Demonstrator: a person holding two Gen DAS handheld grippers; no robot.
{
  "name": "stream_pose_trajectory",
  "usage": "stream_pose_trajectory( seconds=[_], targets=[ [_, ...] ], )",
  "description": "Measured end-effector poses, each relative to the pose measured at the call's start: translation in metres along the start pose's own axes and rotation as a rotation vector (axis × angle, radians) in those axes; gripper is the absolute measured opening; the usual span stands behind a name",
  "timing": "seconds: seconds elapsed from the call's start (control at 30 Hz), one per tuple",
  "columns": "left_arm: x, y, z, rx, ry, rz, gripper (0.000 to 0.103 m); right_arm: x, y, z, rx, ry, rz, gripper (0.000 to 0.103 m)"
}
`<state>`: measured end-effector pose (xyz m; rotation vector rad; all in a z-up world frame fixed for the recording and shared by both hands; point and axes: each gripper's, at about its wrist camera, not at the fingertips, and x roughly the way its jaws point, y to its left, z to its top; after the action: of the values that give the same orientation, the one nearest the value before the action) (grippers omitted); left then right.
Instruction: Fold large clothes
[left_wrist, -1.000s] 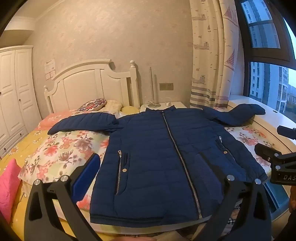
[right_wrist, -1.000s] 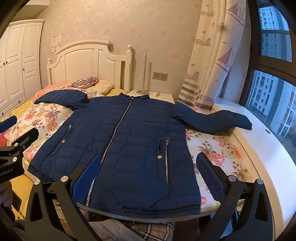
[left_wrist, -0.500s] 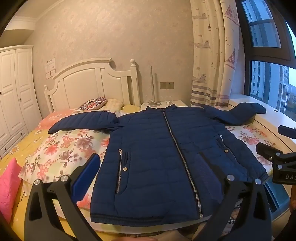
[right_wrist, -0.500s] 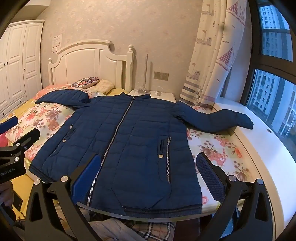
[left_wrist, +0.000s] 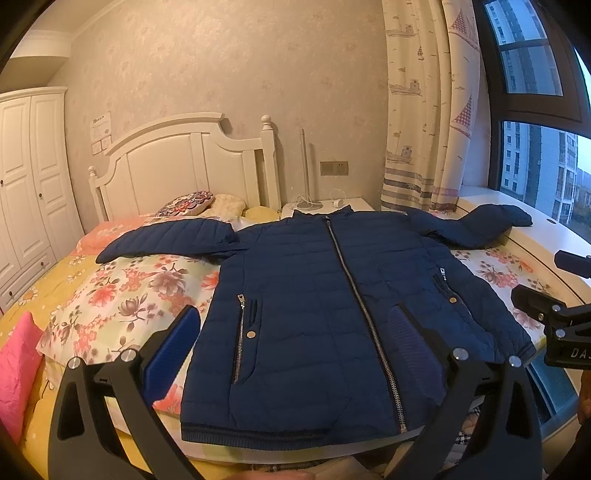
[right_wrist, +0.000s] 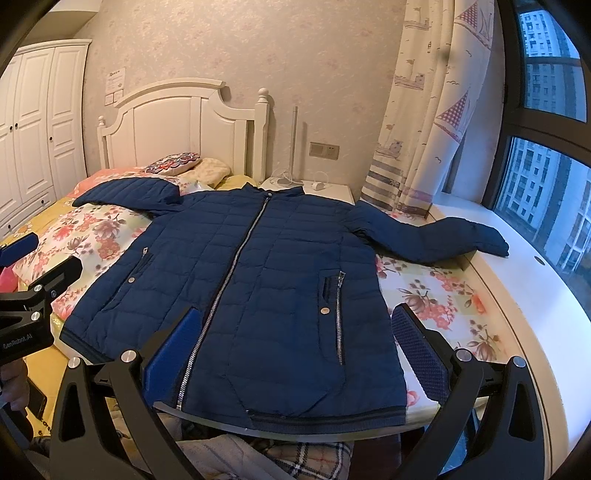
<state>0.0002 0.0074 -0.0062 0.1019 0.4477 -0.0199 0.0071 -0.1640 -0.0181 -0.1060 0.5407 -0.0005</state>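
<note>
A navy quilted jacket (left_wrist: 325, 314) lies flat and zipped on the floral bedspread (left_wrist: 122, 295) of the bed, both sleeves spread outward; the far sleeve end rests on the white window ledge (right_wrist: 535, 295). The left gripper (left_wrist: 295, 343) hovers over the hem with its blue-padded fingers spread wide, gripping nothing. The right gripper (right_wrist: 299, 339) hangs likewise, jaws apart, apparently just clear of the fabric. A patterned cushion (right_wrist: 171, 164) sits by the white headboard (left_wrist: 184, 166).
</note>
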Motion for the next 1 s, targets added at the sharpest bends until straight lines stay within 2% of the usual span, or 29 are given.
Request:
stream_pose_trajectory(
  seconds=[1.0],
  targets=[
    [0.0014,0.0038,-0.0028,-0.003,0.007,-0.002,0.101,0.0001,0.0039,-0.0013,0.0,0.011,0.018,0.099]
  ],
)
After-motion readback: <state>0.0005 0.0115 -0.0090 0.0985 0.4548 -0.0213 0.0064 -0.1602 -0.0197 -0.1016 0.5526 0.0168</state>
